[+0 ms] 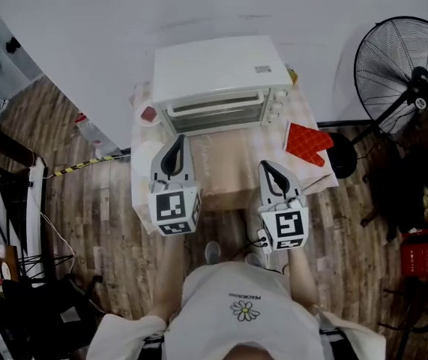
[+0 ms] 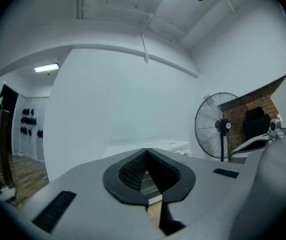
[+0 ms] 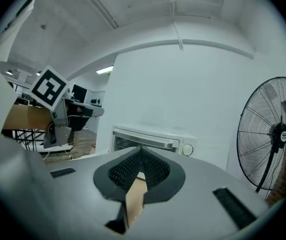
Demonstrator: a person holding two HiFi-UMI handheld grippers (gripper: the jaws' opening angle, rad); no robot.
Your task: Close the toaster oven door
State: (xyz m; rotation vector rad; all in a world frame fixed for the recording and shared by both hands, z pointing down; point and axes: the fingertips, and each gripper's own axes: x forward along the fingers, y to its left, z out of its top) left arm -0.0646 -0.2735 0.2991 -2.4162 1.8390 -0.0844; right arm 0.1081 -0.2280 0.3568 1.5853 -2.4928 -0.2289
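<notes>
Toaster oven door [image 3: 132, 143] judged shut, ahead of both jaws. Left gripper [image 1: 175, 147] and right gripper [image 1: 272, 172] jaws clenched, empty; retreat best made straight back, door left unbumped.

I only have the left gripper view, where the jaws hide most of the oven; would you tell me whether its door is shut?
Observer: Yes. In the right gripper view the toaster oven has its door upright and shut.
Operator: Thank you. Is the right gripper holding anything?
Observer: No. The right gripper has its jaws together with nothing between them.
Operator: Is anything lying near the oven?
Observer: In the head view, a red oven mitt lies on the table by the oven's front right corner.
</notes>
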